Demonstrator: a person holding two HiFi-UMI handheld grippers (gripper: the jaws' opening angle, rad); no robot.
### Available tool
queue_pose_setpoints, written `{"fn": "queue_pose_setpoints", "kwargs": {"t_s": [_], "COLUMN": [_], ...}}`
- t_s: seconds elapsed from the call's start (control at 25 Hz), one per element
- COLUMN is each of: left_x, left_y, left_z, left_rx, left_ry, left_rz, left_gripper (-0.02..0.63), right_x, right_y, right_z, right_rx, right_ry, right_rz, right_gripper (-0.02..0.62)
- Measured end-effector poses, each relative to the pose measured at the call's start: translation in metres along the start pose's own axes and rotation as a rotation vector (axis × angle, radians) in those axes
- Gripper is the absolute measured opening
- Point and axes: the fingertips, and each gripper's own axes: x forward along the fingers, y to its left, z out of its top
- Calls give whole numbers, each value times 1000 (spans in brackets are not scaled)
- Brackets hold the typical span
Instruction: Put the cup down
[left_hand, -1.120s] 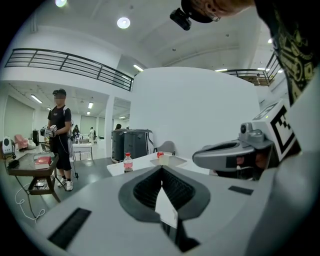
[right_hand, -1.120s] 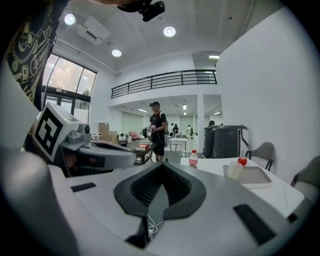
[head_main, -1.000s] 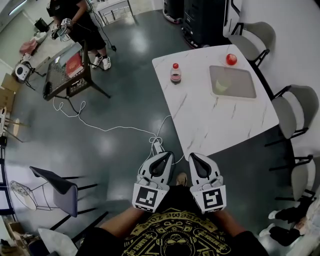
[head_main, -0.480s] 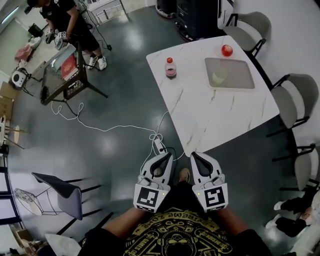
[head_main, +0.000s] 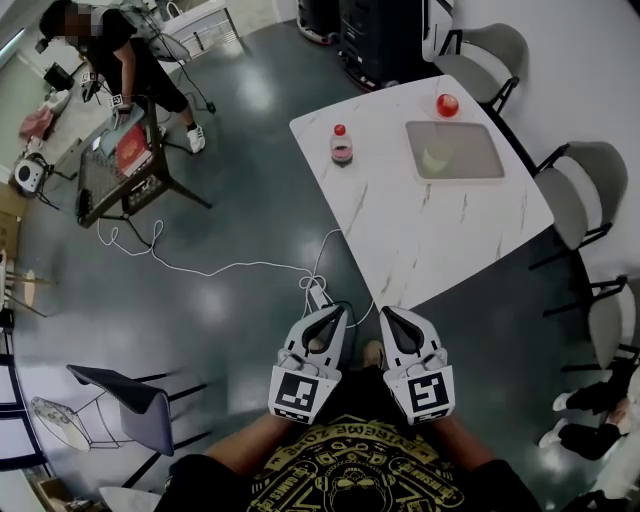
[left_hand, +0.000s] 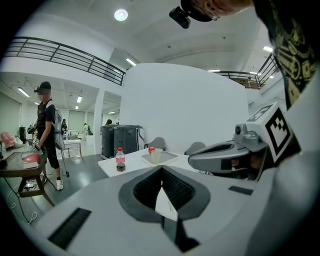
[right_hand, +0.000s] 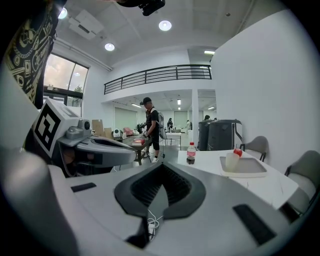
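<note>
Standing short of the white marble bench, the person holds both tools side by side in front of the body, over the dark floor. The left tongs are pressed together at the tips with nothing between them, as the left gripper view confirms. The right tongs are likewise pressed together and empty. The cup, pale and translucent, stands in a grey tray on the far part of the bench, well apart from both tongs. A red round object sits on the bench just beyond the tray. A red-capped bottle of dark drink stands near the bench's left edge, apart from the tray. A white cable trails across the floor. A second person stands at a dark table in the far left corner.
</note>
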Motion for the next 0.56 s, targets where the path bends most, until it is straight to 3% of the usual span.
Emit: {"fn": "queue_pose_setpoints", "kwargs": {"t_s": [0.56], "left_x": [-14], "left_y": [30], "left_z": [14], "left_rx": [-1], "left_ry": [-16], "left_rz": [-21], "left_gripper": [8], "right_x": [13], "right_y": [14], "right_z": [8], "right_rx": [21], "right_ry": [9], "right_rz": [-60], "right_gripper": [5]}}
